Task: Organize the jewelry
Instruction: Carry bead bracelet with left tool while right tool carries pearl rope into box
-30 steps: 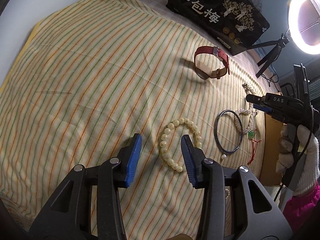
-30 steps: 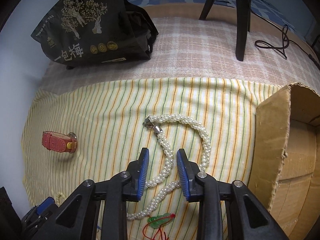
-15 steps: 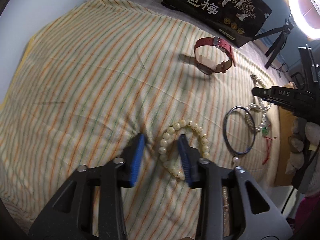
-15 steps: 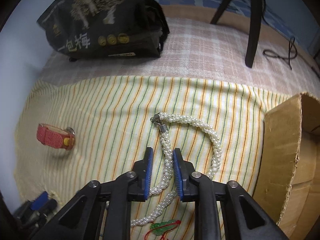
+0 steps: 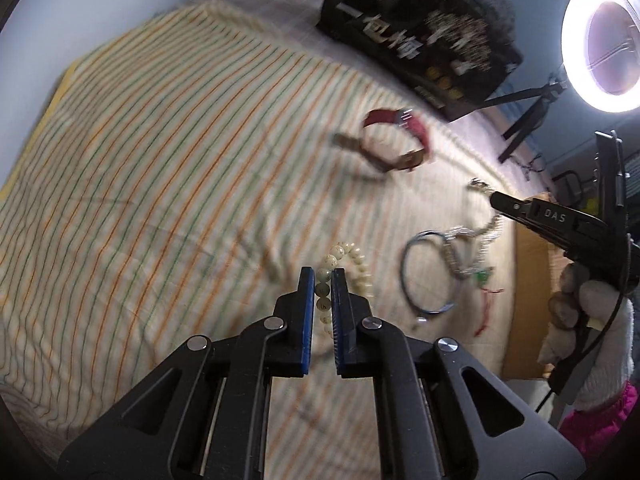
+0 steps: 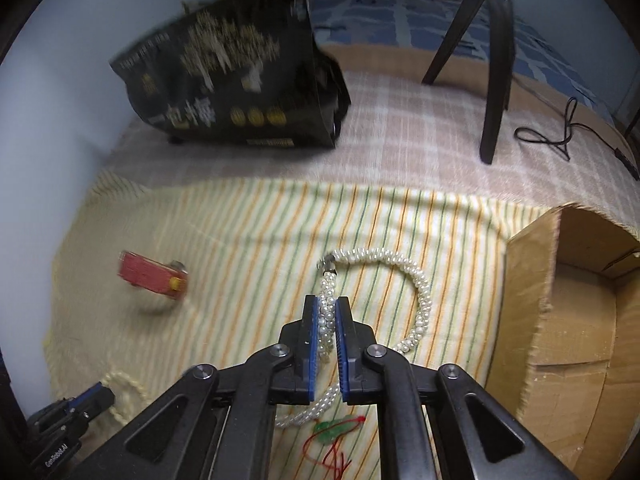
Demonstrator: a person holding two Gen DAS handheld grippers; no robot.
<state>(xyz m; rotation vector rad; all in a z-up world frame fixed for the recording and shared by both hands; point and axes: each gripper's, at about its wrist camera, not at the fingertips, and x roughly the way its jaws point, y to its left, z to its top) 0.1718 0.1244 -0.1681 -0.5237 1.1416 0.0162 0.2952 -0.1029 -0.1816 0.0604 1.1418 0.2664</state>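
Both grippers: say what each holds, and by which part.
Left gripper pinches the bead bracelet on one side of its loop. Right gripper pinches the pearl necklace on the strand just below its clasp.

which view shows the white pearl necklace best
The right wrist view: the white pearl necklace lies sharp and close, one strand pinched in the right tool. The left wrist view shows it small and blurred.

Striped yellow cloth (image 5: 160, 152) spread across the middle, black printed bag (image 6: 240, 80) at eleven o'clock, lit ring light (image 5: 600, 36) at two o'clock on a black tripod (image 5: 524, 116), black cable (image 6: 560, 132) at two o'clock
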